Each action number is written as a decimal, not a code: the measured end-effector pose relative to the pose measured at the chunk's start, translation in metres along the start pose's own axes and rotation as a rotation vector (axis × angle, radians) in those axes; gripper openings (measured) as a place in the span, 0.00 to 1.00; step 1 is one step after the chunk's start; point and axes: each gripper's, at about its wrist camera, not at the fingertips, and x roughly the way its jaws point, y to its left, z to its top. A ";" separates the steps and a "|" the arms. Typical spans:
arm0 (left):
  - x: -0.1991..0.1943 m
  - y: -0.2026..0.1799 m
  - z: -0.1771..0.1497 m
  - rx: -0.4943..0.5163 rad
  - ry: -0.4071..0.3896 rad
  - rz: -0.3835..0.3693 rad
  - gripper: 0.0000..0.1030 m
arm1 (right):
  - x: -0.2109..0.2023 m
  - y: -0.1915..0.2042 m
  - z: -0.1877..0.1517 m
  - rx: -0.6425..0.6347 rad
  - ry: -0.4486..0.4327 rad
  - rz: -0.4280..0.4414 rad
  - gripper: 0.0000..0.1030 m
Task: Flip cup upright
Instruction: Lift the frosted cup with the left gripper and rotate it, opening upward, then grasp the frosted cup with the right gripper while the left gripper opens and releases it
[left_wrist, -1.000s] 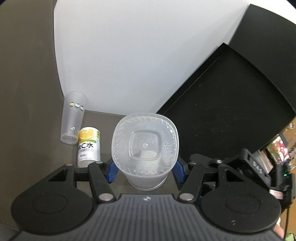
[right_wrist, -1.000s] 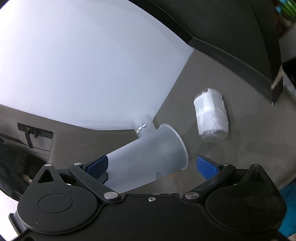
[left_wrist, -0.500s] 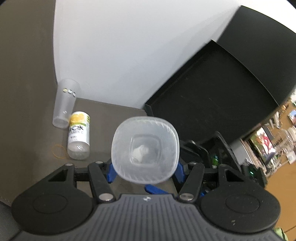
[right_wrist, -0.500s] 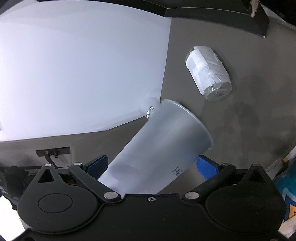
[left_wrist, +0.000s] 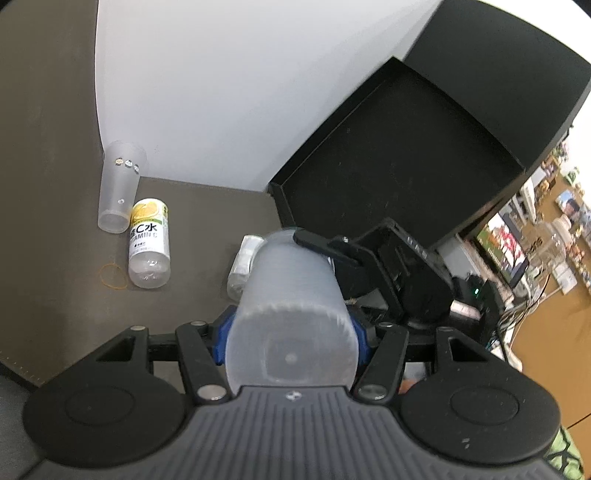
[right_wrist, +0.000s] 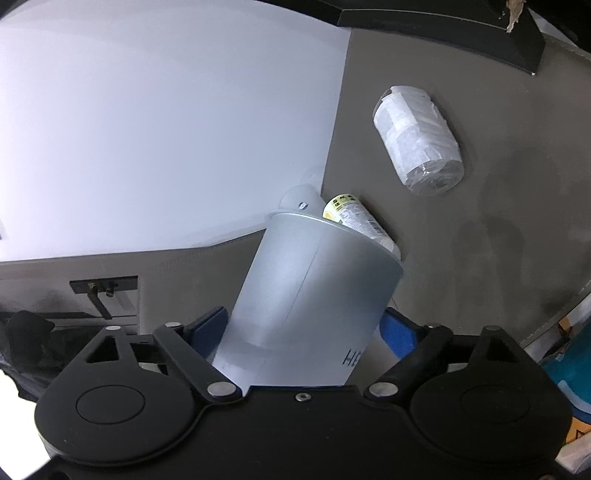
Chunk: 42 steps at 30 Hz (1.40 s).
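Here the left gripper (left_wrist: 291, 339) is clamped on the cup (left_wrist: 291, 314) near its base, while the right gripper (right_wrist: 303, 328) straddles its wall unclamped, apparently steadying the turn above the desk (left_wrist: 55, 258).

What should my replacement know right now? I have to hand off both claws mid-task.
Left claw: shut on the translucent cup, base toward its camera, mouth pointing away toward the table.
Right claw: grey cup between its pads, wide end away. Grip unclear; it may be the same cup.
Done: cup grasped, apparently held above the table.
Left: turn the mouth up and set it standing. Mind the yellow-label bottle and wrapped bottle lying nearby.
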 end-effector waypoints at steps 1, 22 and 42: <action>0.001 0.001 -0.002 0.006 0.009 0.005 0.58 | 0.000 0.002 -0.001 -0.013 0.006 0.005 0.77; 0.005 0.021 -0.004 0.007 0.074 0.078 0.63 | -0.008 0.056 -0.030 -0.444 -0.108 -0.130 0.68; -0.011 0.032 0.037 0.000 -0.025 0.163 0.64 | 0.003 0.080 -0.056 -0.814 -0.226 -0.303 0.67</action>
